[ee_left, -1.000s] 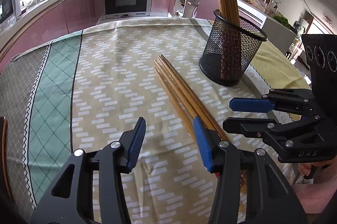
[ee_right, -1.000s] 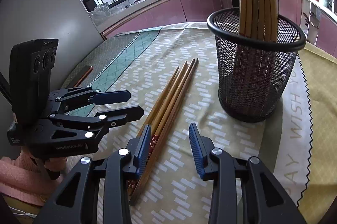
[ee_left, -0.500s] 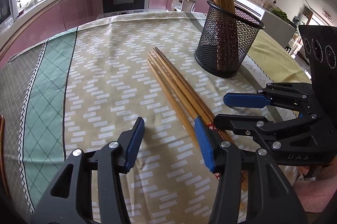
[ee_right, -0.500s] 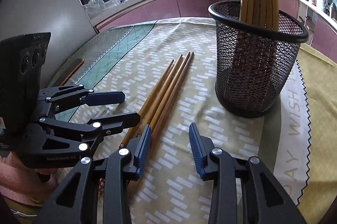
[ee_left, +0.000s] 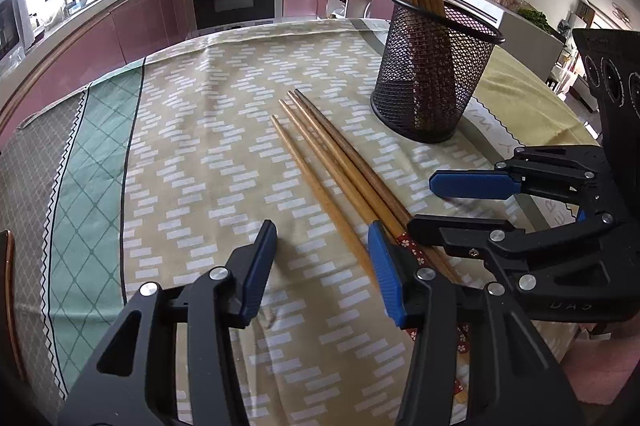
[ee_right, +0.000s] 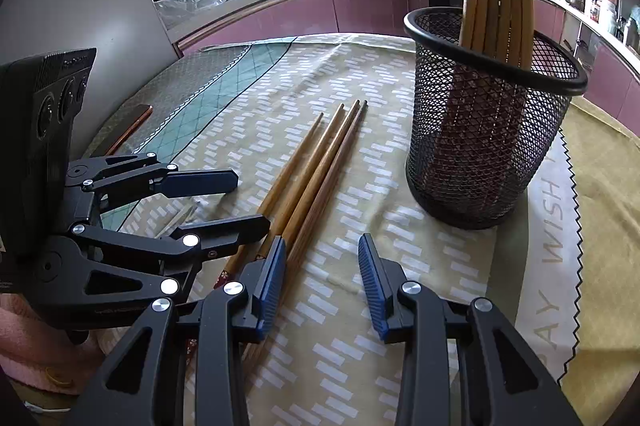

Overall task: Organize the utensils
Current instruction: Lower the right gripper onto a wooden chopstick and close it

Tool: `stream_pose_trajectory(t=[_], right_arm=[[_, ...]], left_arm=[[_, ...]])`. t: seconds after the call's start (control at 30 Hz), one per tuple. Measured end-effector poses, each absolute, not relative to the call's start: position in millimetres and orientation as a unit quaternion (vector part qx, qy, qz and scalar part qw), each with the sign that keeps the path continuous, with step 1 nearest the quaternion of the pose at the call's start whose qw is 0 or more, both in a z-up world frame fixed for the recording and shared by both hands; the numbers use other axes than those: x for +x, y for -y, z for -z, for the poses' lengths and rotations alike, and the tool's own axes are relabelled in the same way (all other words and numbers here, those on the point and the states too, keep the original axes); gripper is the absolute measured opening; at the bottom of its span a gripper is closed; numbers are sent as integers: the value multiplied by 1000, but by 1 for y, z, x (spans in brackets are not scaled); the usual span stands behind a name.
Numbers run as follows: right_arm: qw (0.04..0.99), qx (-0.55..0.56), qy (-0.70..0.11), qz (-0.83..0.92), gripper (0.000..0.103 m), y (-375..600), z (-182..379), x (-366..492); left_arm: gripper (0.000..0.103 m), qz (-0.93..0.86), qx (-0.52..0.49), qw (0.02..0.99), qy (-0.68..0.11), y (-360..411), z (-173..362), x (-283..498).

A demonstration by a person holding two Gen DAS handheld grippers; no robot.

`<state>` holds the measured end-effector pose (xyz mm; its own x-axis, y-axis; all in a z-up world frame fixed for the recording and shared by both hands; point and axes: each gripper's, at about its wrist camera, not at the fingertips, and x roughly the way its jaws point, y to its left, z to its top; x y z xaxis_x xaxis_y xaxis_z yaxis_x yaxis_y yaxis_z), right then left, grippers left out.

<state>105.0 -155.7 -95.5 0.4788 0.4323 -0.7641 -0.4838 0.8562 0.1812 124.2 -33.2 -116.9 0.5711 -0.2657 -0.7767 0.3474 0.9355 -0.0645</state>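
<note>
A: Left camera: the left gripper (ee_left: 322,258) is wide open, holding nothing. Loose chopsticks (ee_left: 340,169) lie on the tablecloth (ee_left: 192,145), running from near right toward the mesh cup (ee_left: 434,81) far right.

B: Right camera: the right gripper (ee_right: 322,278) also gapes empty, chopsticks (ee_right: 316,169) just left of it. They look light, stiff and smooth, likely to roll; I'd pinch near the thicker patterned ends.

chopsticks' (ee_left: 344,177) decorated ends hidden under fingers (ee_left: 384,266)
</note>
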Motion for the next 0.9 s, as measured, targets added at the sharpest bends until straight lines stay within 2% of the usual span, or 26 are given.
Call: stream_pose_trajectory(t=[0.53, 0.73, 0.77, 0.9], right_arm=[[863, -44, -435, -252, 32, 143, 96, 122], [864, -40, -434, -251, 23, 144, 97, 125], [863, -35, -435, -253, 19, 146, 97, 124], [860, -22, -440, -256, 12, 151, 97, 122]], left_arm=[[29, 166, 43, 886, -432, 29, 117, 137], [19, 158, 34, 887, -432, 27, 118, 140], [17, 157, 33, 887, -432, 26, 118, 141], [17, 156, 25, 887, -434, 24, 118, 141]])
